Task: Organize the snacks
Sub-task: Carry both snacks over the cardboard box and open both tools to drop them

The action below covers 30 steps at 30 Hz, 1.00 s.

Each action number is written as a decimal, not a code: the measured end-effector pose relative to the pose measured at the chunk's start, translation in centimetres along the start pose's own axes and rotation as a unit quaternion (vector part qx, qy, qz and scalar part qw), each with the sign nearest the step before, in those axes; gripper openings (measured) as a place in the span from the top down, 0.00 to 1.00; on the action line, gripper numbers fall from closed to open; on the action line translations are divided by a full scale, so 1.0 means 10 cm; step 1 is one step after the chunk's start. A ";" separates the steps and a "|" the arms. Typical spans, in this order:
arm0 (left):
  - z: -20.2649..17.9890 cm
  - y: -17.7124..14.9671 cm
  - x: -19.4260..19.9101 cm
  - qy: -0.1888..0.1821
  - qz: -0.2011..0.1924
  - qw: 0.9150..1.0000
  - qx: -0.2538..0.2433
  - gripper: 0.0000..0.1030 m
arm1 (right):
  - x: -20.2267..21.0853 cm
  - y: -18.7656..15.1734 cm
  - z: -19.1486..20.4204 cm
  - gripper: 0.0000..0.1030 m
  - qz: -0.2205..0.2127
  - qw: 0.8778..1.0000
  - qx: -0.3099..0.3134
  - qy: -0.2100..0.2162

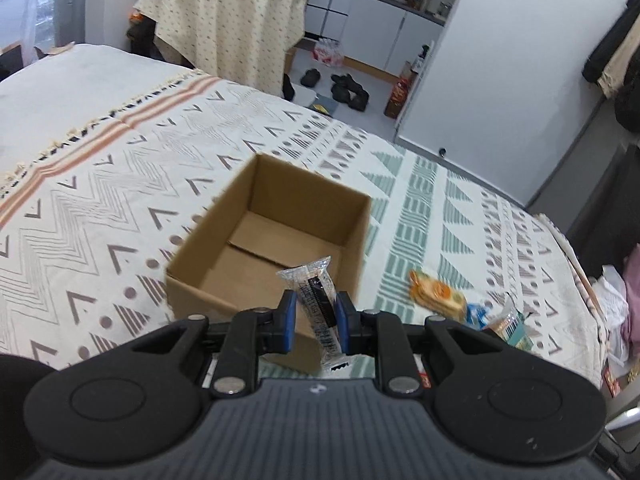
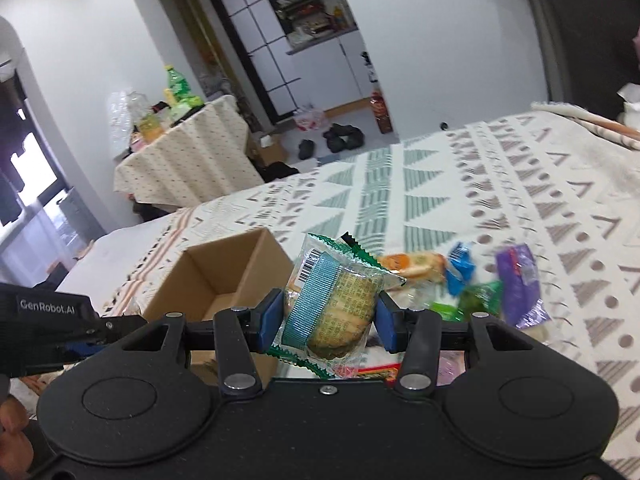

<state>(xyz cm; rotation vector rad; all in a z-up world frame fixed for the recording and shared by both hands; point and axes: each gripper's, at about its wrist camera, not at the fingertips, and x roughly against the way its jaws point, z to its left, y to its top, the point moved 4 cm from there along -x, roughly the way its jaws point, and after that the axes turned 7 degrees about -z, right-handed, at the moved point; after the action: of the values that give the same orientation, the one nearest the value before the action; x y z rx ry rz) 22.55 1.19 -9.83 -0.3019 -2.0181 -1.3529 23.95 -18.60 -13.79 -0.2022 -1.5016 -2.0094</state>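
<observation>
Left gripper (image 1: 316, 312) clamped on dark snack bar (image 1: 318, 300), cardboard box (image 1: 224, 236) at twelve o'clock. Right gripper (image 2: 328, 316) clamped on wrapped biscuit pack (image 2: 340, 304), loose snacks (image 2: 516, 284) at two o'clock.

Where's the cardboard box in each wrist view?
Left wrist: cardboard box sits centre frame, open and empty, just beyond the left gripper.
Right wrist: cardboard box sits left of centre, beside the right gripper.
Shared landmark: the cloth-covered round table behind the bed.

Left hand-held gripper (image 1: 316, 314) clamped narrow, tilted downward, right hand-held gripper (image 2: 330, 316) gripping wider (pads pressing inward)
</observation>
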 end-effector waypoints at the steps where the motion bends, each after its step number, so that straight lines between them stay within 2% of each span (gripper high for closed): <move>1: 0.03 0.04 -0.01 0.002 -0.003 1.000 0.001 0.81 | -0.01 0.01 0.03 0.54 -0.002 1.000 0.001 0.004; 17: 0.44 0.36 -0.24 0.018 -0.013 0.999 0.031 0.81 | -0.26 0.03 0.51 0.54 -0.010 0.996 0.029 0.085; 30: 0.66 0.35 -0.71 0.022 0.026 0.998 0.050 0.80 | -0.65 -0.08 0.84 0.54 0.019 0.992 0.043 0.118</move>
<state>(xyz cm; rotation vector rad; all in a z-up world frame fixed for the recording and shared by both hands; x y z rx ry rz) 26.98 9.78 -13.44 -0.2750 -2.0198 -1.2111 26.71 -8.38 -14.56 0.0407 -1.4187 -1.8611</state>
